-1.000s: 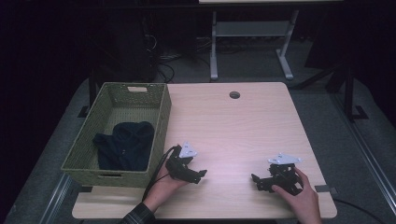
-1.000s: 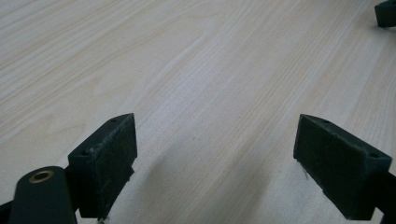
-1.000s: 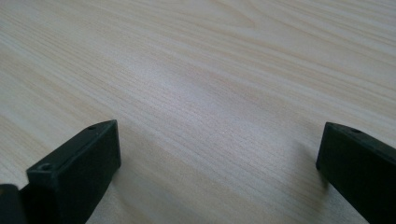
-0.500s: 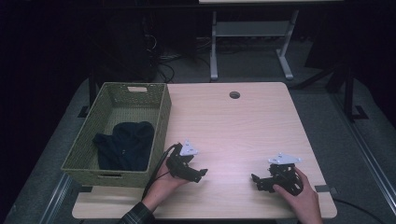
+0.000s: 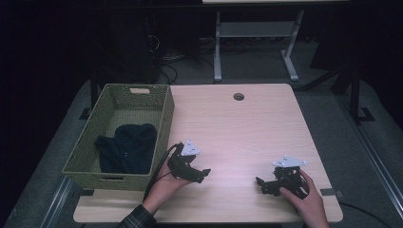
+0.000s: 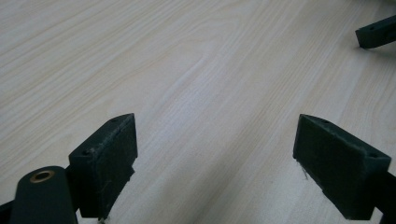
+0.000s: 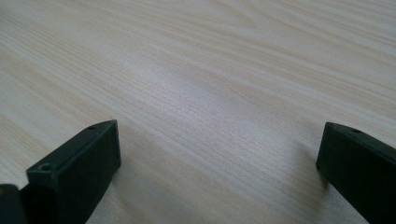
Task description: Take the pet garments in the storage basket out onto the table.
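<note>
We hold the left hand-held gripper (image 5: 203, 172) and the right hand-held gripper (image 5: 260, 183) low over the pale wooden desk (image 5: 247, 128), each with jaws spread wide and nothing between them. The nearest thing to work on is the dark navy folded cloth (image 5: 126, 148), lying inside the green woven rectangular basket (image 5: 164, 126) just left of our left hand. To reach it well, we should lift over the rim; the cloth's folds look too dark to read.

bare table (image 5: 237, 128) ahead, basket (image 5: 164, 123) leftward
</note>
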Demonstrator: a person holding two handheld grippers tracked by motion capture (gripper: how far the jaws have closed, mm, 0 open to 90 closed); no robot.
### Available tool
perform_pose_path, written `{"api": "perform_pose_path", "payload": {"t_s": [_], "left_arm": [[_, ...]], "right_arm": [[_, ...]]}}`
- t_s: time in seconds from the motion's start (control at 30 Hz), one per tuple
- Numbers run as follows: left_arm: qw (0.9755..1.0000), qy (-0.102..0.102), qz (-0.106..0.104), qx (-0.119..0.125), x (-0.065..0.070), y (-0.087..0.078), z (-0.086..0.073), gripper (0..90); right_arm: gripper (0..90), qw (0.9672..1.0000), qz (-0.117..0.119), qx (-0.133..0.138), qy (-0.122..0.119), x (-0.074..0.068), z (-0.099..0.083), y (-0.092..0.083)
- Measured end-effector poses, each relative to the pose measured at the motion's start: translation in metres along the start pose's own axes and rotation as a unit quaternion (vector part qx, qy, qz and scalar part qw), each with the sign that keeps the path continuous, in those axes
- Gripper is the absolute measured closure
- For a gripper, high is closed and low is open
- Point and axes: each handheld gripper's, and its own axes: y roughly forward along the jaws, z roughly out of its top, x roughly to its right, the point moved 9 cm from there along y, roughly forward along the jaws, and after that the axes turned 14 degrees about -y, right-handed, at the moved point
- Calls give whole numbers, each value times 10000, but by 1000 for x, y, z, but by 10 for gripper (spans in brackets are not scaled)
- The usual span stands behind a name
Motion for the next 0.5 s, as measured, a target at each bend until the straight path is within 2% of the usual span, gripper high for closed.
{"api": "perform_pose_path", "payload": {"t_s": [0.5], "left_arm": [[10000, 32, -76, -2, 4, -7, 9, 134]], "right_arm": [[0, 10000, 1, 0, 0, 0, 0, 0]]}}
